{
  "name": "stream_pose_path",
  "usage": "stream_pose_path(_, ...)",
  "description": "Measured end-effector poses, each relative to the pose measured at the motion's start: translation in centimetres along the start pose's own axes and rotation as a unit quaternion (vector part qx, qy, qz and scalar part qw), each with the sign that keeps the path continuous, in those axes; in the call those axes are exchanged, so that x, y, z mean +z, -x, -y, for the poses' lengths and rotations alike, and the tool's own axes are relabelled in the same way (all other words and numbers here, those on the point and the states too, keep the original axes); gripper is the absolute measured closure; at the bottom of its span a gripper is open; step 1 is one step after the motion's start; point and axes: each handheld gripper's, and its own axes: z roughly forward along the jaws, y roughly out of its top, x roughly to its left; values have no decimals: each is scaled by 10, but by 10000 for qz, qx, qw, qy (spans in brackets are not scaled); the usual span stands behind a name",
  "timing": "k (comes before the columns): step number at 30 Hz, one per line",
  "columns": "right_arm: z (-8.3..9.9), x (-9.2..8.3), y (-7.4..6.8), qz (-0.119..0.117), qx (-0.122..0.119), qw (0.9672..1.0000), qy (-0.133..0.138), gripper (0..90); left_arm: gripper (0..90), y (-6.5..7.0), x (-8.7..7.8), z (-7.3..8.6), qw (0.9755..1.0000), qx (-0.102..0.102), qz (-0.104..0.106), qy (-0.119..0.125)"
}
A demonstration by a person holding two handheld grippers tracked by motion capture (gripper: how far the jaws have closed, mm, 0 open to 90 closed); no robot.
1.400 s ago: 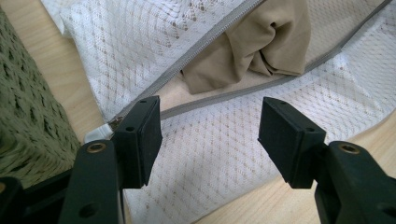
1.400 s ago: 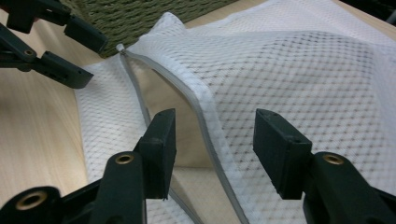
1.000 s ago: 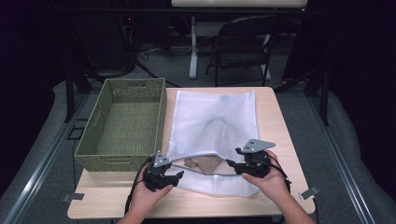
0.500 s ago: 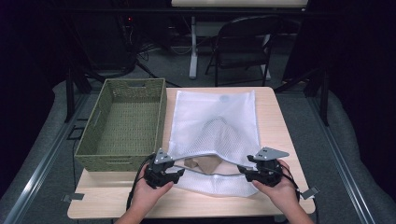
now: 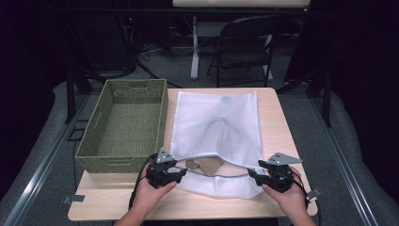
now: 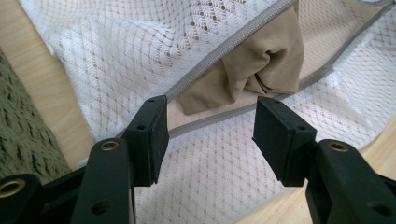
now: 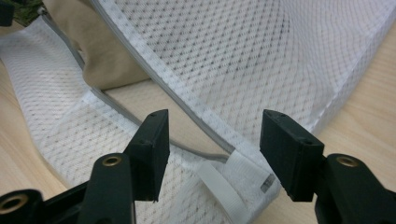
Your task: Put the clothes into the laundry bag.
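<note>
A light wooden table (image 5: 277,117) stands on grey carpet (image 5: 357,155) in a dim room. Beyond the table's far edge a black folding chair (image 5: 244,49) faces it, with a white table leg (image 5: 194,47) just beside the chair and dark cables (image 5: 141,52) trailing on the floor nearby.

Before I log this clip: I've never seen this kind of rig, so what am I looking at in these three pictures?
A person at a table holds a two-jaw tool in each hand. One picture looks down from above; the other two come from cameras riding on the tools, looking along their black jaws. Seen from above, the left gripper and right gripper sit at the near ends of the unzipped mouth of a white mesh laundry bag. A tan cloth pokes out of that mouth. A green woven basket stands beside the bag. Both sets of jaws stand open, with nothing pinched.
</note>
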Motion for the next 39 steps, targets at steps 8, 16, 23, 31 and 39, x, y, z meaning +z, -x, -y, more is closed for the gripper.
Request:
stream_pose_path(8, 7, 5, 4, 58, 193, 9998, 38, 363, 426, 1, 2, 1, 10000, 69, 8, -2)
stream_pose_path(16, 11, 4, 11, 19, 410, 9992, 12, 382, 429, 1, 2, 1, 9997, 211, 81, -81)
stream_pose_path(23, 15, 4, 15, 110, 634, 9979, -18, 344, 434, 1, 1, 1, 9997, 233, 63, -82)
stream_pose_path(31, 23, 11, 18, -14, 766, 9961, -443, 298, 433, 0, 2, 0, 9997, 220, 62, -83)
stream_pose_path(39, 29, 13, 23, -144, 933, 9944, -473, 393, 433, 1, 5, 0, 9998, 186, 73, -79)
